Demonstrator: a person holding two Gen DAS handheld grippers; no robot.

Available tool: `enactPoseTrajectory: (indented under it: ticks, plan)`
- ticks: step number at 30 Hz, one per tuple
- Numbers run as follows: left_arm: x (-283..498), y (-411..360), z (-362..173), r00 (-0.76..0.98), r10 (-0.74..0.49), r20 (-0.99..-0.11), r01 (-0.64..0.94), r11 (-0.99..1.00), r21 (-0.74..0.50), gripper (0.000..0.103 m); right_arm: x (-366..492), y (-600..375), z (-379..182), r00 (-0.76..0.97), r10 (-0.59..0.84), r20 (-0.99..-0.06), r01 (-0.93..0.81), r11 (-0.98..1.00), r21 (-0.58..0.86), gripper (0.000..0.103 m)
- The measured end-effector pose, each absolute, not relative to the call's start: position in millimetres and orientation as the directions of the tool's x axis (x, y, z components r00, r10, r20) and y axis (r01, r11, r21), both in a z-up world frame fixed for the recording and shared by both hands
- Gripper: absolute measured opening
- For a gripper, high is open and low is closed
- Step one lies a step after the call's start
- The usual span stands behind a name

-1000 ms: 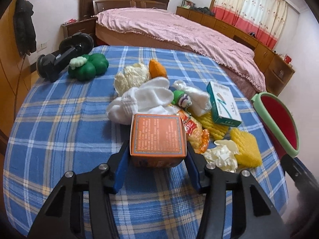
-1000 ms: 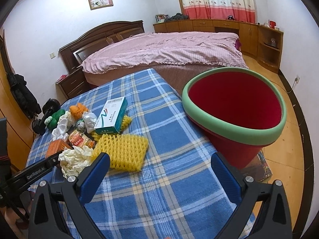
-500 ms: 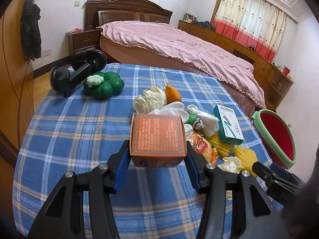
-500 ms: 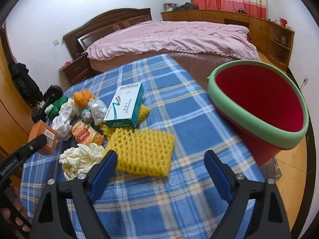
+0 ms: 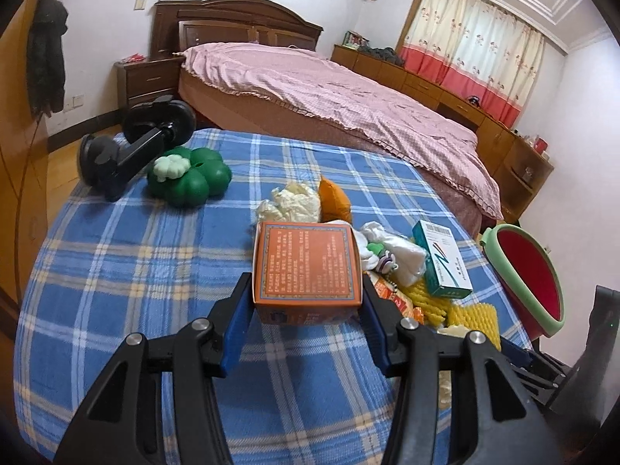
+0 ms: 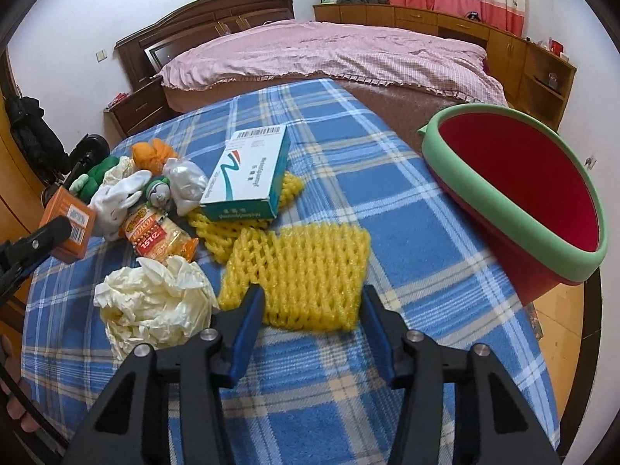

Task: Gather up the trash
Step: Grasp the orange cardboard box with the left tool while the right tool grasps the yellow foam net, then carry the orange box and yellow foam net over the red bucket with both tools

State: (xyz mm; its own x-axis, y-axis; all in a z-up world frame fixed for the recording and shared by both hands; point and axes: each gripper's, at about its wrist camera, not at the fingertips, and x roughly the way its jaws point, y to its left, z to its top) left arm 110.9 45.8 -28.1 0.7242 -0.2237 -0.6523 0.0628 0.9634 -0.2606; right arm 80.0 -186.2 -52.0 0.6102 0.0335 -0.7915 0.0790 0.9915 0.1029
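Near the table's right edge, the yellow foam fruit net (image 6: 306, 271) lies flat just ahead of the right gripper (image 6: 310, 310), long axis crosswise; jaws just closing, straddling its near end, not clearly pinching yet. Left gripper (image 5: 306, 310) clamps the orange cardboard box (image 5: 306, 267); red bin (image 6: 519, 193) sits right

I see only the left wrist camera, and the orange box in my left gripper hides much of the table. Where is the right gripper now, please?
Observer: The right gripper is at the near edge of the flat yellow foam net. Its jaws have just been closing, with that edge between them; the net does not look squeezed yet.
Operator: Is something else close to its fingers?
Observer: Yes. A crumpled white paper lies right beside the finger on the picture's left, next to the net.
Operator: Is there a second net?
Observer: Yes, another yellow net lies partly under the white and teal box.
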Motion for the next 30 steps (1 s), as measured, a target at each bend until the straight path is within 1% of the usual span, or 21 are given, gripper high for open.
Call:
enactPoseTrajectory:
  ticks: [1,2,3,4,6,13,24,30]
  plan:
    - [112.1,44.7,-27.7,0.724,-0.229,-0.651,0.070,0.963,-0.261,0.053,79.6,-185.6,-51.7,0.611,0.045,-0.790,0.074,0.991,0.113,0.038]
    - [113.5,43.9,-27.6,0.723,-0.235,-0.650,0.076,0.962,-0.262,0.053,79.5,-185.2,-51.3,0.613,0.051,-0.789,0.071,0.990,0.120,0.035]
    - [114.2,43.2,-27.4,0.722,-0.240,-0.649,0.082,0.961,-0.264,0.053,78.4,-183.5,-50.8,0.616,0.059,-0.786,0.065,0.990,0.125,0.028]
    - [114.5,41.9,-27.1,0.722,-0.243,-0.648,0.088,0.961,-0.263,0.053,77.3,-181.3,-50.6,0.619,0.068,-0.783,0.054,0.990,0.128,0.025]
    - [112.7,39.8,-26.4,0.723,-0.245,-0.646,0.093,0.961,-0.260,0.053,75.3,-179.4,-50.3,0.627,0.065,-0.777,0.048,0.991,0.122,0.024]
    - [101.6,36.3,-20.2,0.724,-0.250,-0.643,0.094,0.959,-0.267,0.053,67.5,-183.2,-43.8,0.635,0.083,-0.768,0.038,0.990,0.138,0.022]
    - [85.7,20.4,-0.8,0.725,-0.262,-0.637,0.106,0.956,-0.273,0.053,44.3,-204.2,-9.3,0.723,0.095,-0.684,0.033,0.985,0.172,0.022]
    - [76.6,7.9,16.3,0.736,-0.278,-0.617,0.129,0.952,-0.276,0.053,36.6,-221.8,7.6,0.755,0.102,-0.647,0.037,0.980,0.197,0.022]
